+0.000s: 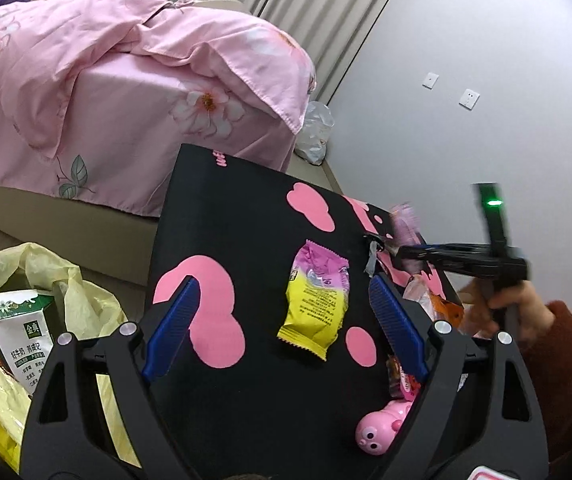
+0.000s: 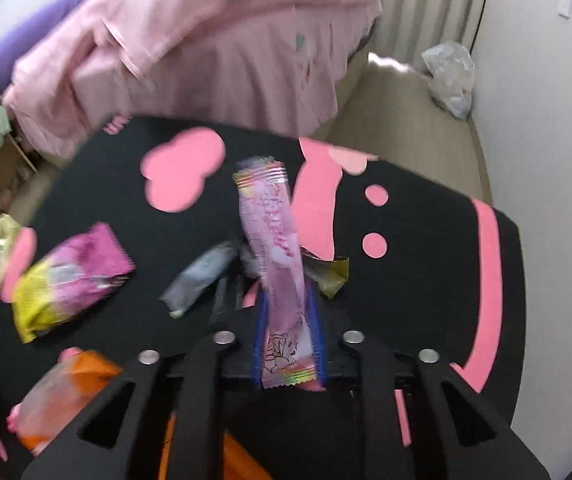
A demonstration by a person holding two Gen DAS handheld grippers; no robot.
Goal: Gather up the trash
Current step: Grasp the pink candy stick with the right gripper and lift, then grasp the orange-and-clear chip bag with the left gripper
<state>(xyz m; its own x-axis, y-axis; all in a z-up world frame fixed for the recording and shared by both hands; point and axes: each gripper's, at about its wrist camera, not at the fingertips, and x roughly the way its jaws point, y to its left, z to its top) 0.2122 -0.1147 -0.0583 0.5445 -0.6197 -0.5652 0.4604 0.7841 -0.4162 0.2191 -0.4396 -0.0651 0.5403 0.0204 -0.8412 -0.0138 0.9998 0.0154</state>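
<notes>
- Pink floral bedding [image 1: 117,76] covers the bed behind the work area, its quilt corner hanging down over the side; the right wrist view shows it blurred.
- The black table top [image 1: 245,208], scattered with pink blobs and dots, carries the trash.
- A yellowish plastic bag [image 1: 45,268] sits off the table's left edge, open, with a green-and-white carton [image 1: 17,328] and other packets inside.
- The left gripper [image 1: 283,320] hangs over the table with its blue-padded jaws spread wide and nothing between them; the pink-and-yellow snack packet [image 1: 316,300] lies flat on the table in the gap ahead of the fingers.
- The right gripper [image 2: 289,312] has its jaws closed tight on a long pink wrapper [image 2: 275,240], which sticks up and forward from between the pads, clear of the table.
- An orange packet [image 2: 65,396] lies at the near left of the right wrist view, blurred.
- A grey wrapper [image 2: 201,276] and a gold wrapper [image 2: 332,276] lie on the table just beside the right gripper's tips, one on either side.
- A small pink pig toy [image 1: 382,428] lies by the left gripper's right finger.
</notes>
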